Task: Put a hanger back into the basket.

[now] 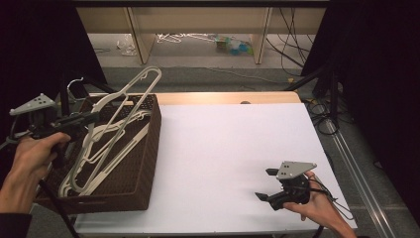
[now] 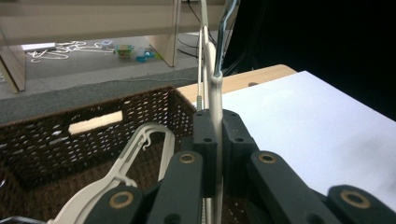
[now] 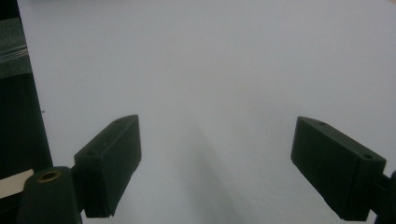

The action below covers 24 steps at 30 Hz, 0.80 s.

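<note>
Over the basket, the left gripper clamps a hanger, best lifted slowly to avoid snagging, while the right gripper waits, fingers spread.

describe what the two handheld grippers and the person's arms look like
Both the left gripper and right gripper are black, with blocky jaws on linkages with brass-coloured pivots, a grey triangular plate with holes on top and trailing black cables. A dark sleeve covers the left forearm.

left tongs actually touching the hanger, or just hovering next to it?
Touching. In the left gripper view the left tongs have both jaws pressed flat against the cream hanger, no gap either side. The high view agrees: it is lifted above the wicker basket.
</note>
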Each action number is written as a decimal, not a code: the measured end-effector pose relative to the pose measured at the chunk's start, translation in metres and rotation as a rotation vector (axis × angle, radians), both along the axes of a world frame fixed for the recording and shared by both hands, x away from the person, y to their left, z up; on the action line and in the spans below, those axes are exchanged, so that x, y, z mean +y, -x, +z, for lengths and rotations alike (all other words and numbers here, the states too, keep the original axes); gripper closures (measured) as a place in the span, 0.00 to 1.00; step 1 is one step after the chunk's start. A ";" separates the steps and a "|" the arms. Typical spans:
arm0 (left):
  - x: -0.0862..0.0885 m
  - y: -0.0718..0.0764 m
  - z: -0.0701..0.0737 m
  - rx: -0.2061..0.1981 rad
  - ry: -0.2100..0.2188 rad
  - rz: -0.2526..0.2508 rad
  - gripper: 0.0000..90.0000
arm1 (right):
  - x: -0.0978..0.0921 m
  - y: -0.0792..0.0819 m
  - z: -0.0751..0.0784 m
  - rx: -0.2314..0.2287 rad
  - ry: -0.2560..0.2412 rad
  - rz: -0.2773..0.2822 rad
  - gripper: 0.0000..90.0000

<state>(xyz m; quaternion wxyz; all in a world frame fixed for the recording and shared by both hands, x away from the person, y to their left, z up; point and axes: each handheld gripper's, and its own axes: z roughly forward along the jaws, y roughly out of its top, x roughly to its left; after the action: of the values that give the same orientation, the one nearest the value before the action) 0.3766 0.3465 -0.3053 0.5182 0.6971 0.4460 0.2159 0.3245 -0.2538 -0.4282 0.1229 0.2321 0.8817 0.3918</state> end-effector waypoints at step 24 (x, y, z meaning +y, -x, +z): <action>0.033 0.001 -0.045 0.086 -0.045 0.040 0.95 | 0.000 0.000 -0.004 0.013 0.013 0.008 0.19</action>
<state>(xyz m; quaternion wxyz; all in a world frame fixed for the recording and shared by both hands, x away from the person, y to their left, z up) 0.3759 0.3794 -0.3499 0.4785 0.7081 0.4767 0.2059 0.3243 -0.2538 -0.4323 0.1169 0.2303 0.8859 0.3852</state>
